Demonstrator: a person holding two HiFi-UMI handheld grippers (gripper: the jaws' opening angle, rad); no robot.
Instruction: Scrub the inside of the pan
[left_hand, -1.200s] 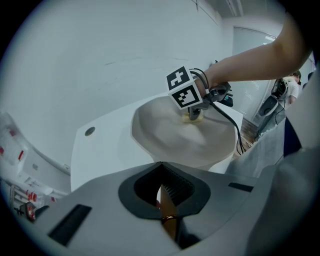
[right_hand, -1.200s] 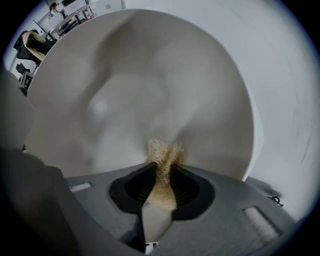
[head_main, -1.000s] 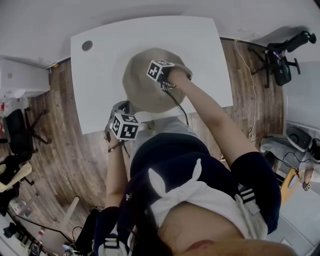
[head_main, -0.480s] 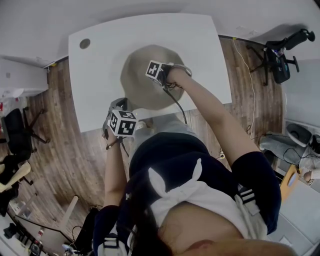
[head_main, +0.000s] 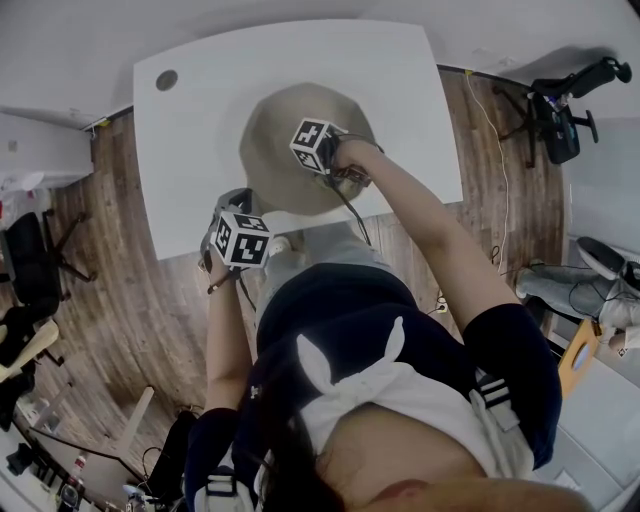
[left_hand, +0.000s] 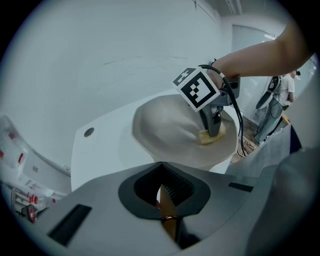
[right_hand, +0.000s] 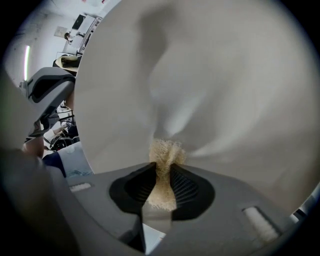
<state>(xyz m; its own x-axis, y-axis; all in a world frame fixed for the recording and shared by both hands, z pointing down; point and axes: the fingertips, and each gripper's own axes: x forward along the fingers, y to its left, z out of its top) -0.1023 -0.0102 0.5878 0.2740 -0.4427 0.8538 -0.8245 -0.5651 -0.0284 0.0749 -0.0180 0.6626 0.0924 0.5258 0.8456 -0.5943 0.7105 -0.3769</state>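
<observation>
From the head view, a wide round beige pan (head_main: 280, 130) is seen resting on the white rectangular table (head_main: 200, 130), close to its near edge. The right gripper (head_main: 328, 168) is plunged into the pan's near-right part, while the left gripper (head_main: 238, 215) is parked at the pan's near-left rim, right at the table edge. Over to the left gripper view: the left gripper (left_hand: 162, 187) is clamped on a slim brown handle (left_hand: 168, 220) with a small ring around it, judged to be the pan's own. Its long axis is seen running straight ahead toward the bowl (left_hand: 170, 130), and beyond it the right gripper (left_hand: 214, 131) is planted on a pale yellow sponge (left_hand: 210, 137) against the inner wall at the right. Now the right gripper view: the right gripper (right_hand: 162, 172) is clenched on the pale yellow sponge (right_hand: 165, 150), whose tuft is squeezed out past the tips and pressed on the pan's smooth inside (right_hand: 210, 90). Here is the relation that counts: most of the bare bowl is spread ahead of and above these jaws, so the next stroke is best carried away from the near-right wall and across the centre. The right hand is the nearer one to the work; the left is judged to be steadying the pan.
</observation>
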